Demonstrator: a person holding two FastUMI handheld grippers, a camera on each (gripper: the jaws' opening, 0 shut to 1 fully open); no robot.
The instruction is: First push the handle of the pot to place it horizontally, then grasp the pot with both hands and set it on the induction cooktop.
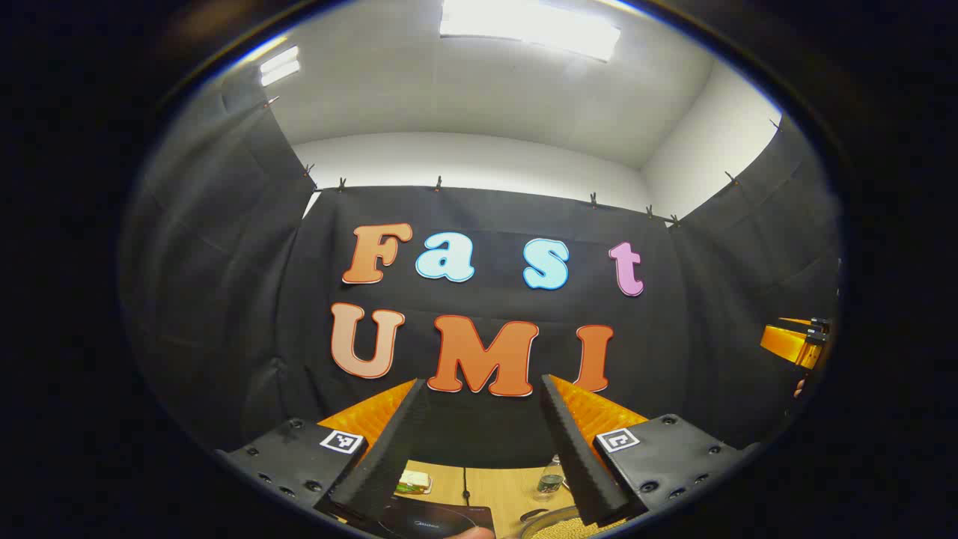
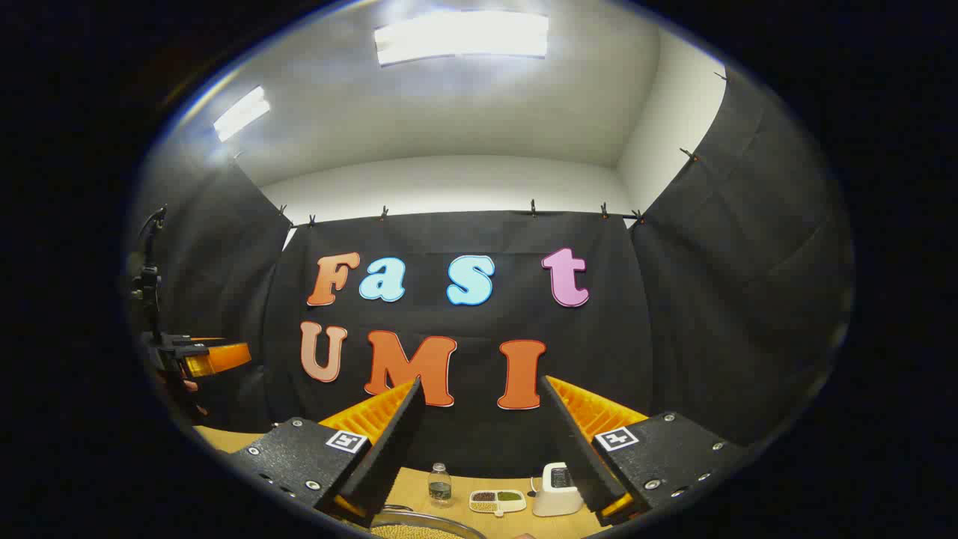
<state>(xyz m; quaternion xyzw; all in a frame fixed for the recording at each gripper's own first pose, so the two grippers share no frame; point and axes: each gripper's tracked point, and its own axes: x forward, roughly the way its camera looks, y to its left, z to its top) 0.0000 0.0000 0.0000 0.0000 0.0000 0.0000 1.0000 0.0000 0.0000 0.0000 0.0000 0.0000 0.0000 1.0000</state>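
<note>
Both our left gripper and right gripper hover wide-jawed above the pot, beside the cooktop; pushing and lifting remain.

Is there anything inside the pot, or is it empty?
Not empty. The pot holds small yellowish grains, seen past its rim in both gripper views. How full it is, cannot tell.

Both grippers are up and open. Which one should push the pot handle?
Probably left. In the left gripper view, what looks like the handle lies just below the left gripper's open fingers, beside the pot. The right gripper, also open, faces the pot's rim.
</note>
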